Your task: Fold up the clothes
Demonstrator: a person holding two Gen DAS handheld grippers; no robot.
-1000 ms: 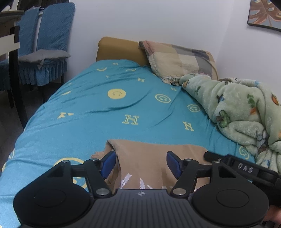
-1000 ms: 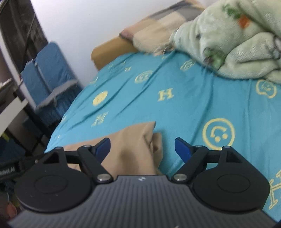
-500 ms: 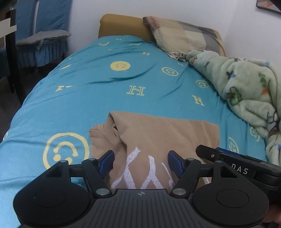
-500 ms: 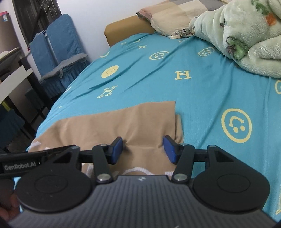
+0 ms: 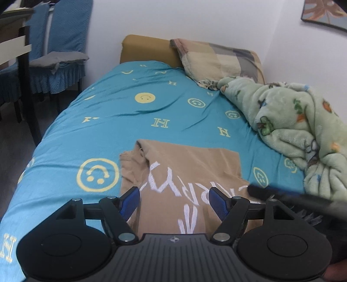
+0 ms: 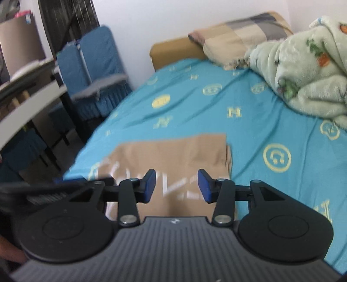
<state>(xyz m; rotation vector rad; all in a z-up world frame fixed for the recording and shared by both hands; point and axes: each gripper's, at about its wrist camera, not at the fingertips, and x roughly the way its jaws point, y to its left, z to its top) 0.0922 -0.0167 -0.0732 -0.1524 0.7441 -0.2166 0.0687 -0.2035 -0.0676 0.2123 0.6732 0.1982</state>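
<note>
1. Left gripper [image 5: 174,202]: jaws spread wide, blue pads clear of the cloth, holding nothing. It hangs over the near part of the tan T-shirt [image 5: 184,171].
2. Right gripper [image 6: 176,185]: jaws also parted, nothing between the pads; it hangs above the shirt's right half [image 6: 173,151].
3. Shirt position: flat on the teal bedsheet [image 5: 130,112], near the foot of the bed, folded edge toward the headboard [image 5: 147,48]; a crumpled sleeve sticks out at its left side, beside a yellow smiley print.
4. Change vs. 1.0 s ago: much more of the shirt is in sight from both wrist cameras, and white lettering now shows on it. The left camera's aim has tipped up from 0.5 s ago; the wall picture [image 5: 323,13] is back in the corner.
5. Change vs. 0.5 s ago: right jaws stand wider apart.
6. Hard to read: right wrist view is motion-blurred, so the lettering smears there. In the left view the letters are partly covered by the gripper body; the word cannot be made out.
7. Cut off: shirt's near hem is hidden under both gripper bodies. The right tool crosses the left view's lower right as a dark blurred bar.
8. Surroundings: green fleece blanket [image 5: 299,125] heaped at the right, plaid pillow [image 5: 216,58] by the headboard, blue-covered chairs [image 6: 91,71] at the left.
</note>
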